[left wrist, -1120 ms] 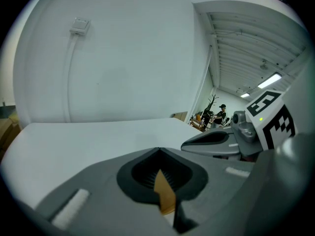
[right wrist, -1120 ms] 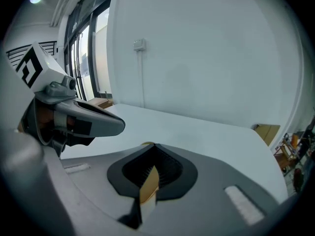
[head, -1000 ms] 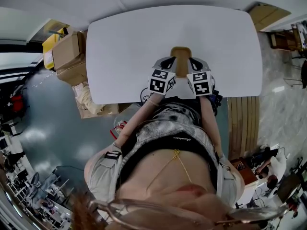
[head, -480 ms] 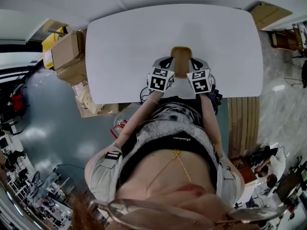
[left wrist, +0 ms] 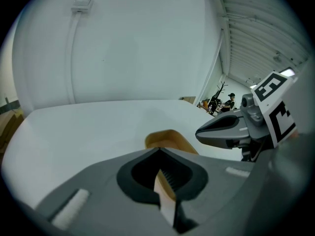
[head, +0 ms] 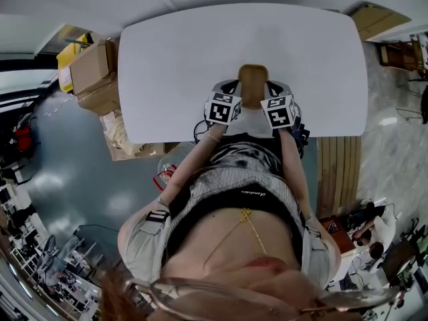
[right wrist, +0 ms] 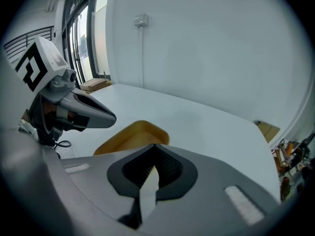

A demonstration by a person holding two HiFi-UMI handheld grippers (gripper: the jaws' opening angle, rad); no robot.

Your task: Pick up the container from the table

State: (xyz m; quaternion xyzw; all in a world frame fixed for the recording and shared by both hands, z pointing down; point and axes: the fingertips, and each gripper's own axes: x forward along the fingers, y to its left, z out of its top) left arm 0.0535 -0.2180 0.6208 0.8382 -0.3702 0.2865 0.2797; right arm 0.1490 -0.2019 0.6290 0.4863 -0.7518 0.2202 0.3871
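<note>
Container [head: 253,82], head view: showed at the near middle of the white table [head: 174,52], flanked by the left gripper [head: 234,87] and right gripper [head: 273,87]. Left gripper view: clamped tight on the container's thin left wall (tan, rounded rim). Right gripper view: likewise pinched shut on its right wall.

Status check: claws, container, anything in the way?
Left claw shut on container rim. Right claw shut on opposite rim. Nothing else on the white table; lift-off unclear.
</note>
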